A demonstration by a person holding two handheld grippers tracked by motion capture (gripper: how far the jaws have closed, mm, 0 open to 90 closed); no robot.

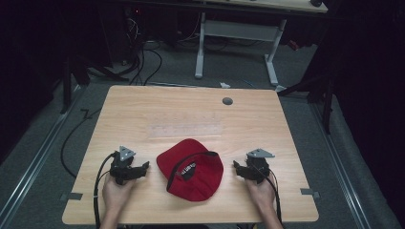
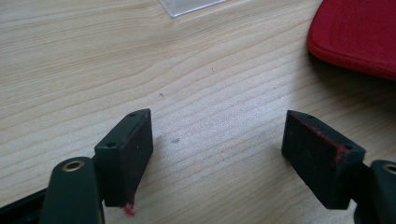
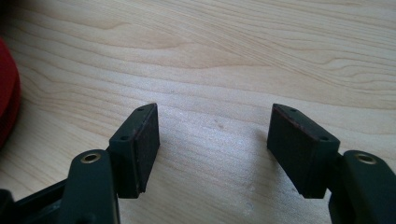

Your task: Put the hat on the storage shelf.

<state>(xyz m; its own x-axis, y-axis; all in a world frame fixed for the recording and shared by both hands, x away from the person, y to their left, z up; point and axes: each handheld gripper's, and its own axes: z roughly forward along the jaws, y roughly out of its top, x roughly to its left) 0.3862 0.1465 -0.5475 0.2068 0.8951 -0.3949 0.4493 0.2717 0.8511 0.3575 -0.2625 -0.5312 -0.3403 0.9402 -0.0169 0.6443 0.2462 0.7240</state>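
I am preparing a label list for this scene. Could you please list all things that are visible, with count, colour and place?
cap: 1, red with black inner lining, near middle of the table, between the grippers, touching neither.
clear plastic sheet: 1, transparent, flat on the table beyond the cap.
table: 1, light wood, with a grey round grommet near the far edge.
second table: 1, white legs, on the floor beyond.
cables: several, black, on the grey floor at far left.
left gripper: 1, black, left of the cap, jaws open.
right gripper: 1, black, right of the cap, jaws open.
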